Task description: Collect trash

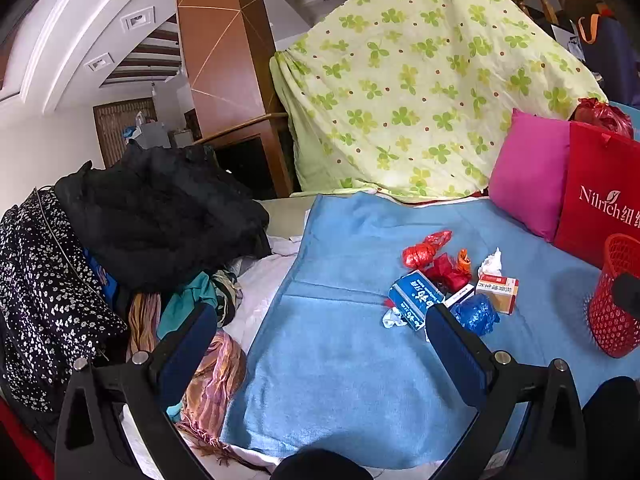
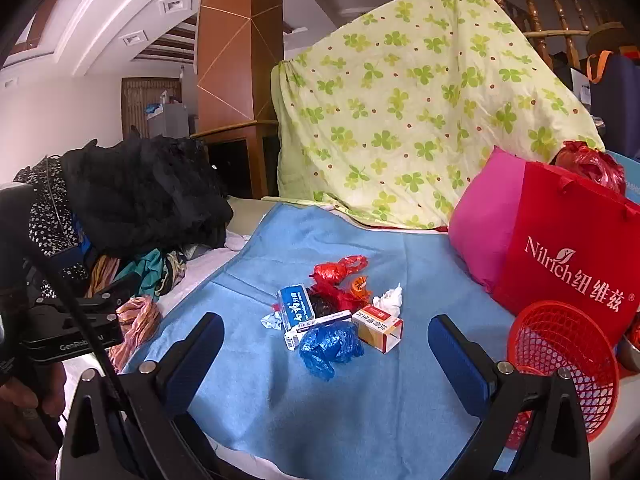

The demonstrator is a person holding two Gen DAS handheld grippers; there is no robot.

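Trash: a small heap lay on the blue blanket (image 2: 360, 400), near the middle, in front of the right gripper (image 2: 326, 344).
Pieces: a crumpled blue plastic bag (image 2: 330, 346) was the nearest; just behind it lay a blue box (image 2: 296, 303), a narrow white box (image 2: 318, 326) and an orange-and-white box (image 2: 379, 328); farther back were red wrappers (image 2: 340, 276) and a white tissue (image 2: 389, 299). They touched or overlapped each other.
Basket: the red mesh basket (image 2: 568, 364) stood at the right, near the heap, its open mouth tilted toward the camera.
Right gripper: jaws spread wide, holding nothing, above the near edge of the heap.
Left gripper (image 1: 320, 344): also spread and empty, more to the left, with the heap beside its right finger.
Step in hand: I judged it was the approach to the first piece, probably the blue plastic bag.
Advice: come down straight over the bag, close on its thick middle, and lift it slowly so the boxes are not dragged.
Risk: the thin plastic could slip or catch the blanket together with it.
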